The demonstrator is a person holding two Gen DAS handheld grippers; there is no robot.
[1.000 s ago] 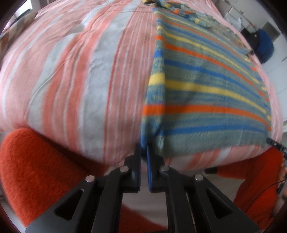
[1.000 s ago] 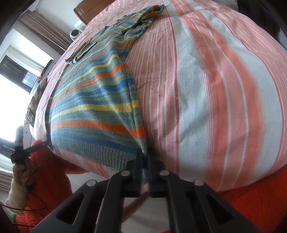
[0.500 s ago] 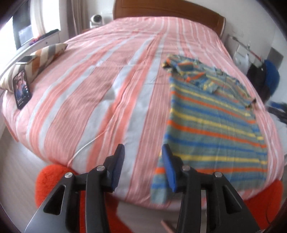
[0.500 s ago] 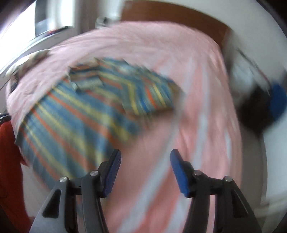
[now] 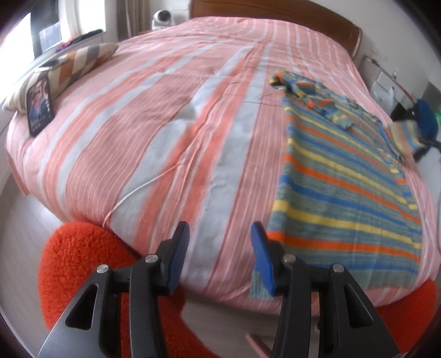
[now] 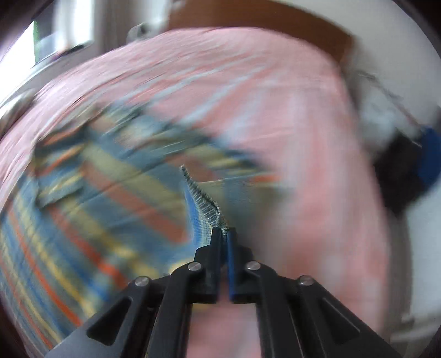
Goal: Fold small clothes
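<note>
A striped sweater (image 5: 341, 192) in blue, yellow, orange and grey lies flat on the right side of the bed, hem toward me. My left gripper (image 5: 219, 242) is open and empty, held above the bed's near edge, left of the sweater's hem corner. My right gripper (image 6: 224, 234) is shut on the ribbed edge of the sweater (image 6: 205, 203) and lifts it above the bed; this view is motion-blurred. In the left wrist view the right gripper (image 5: 413, 137) shows at the far right holding a raised part of the sweater.
The bed has a pink and white striped cover (image 5: 165, 124). A patterned pillow (image 5: 69, 66) and a dark tablet (image 5: 40, 106) lie at the far left. An orange rug (image 5: 82, 261) lies on the floor below. A wooden headboard (image 5: 275, 11) stands at the back.
Both grippers let go of the hem corners and pulled back. The left one stays open. The right one has moved to the sweater's side, shut on its ribbed edge and is lifting it.
</note>
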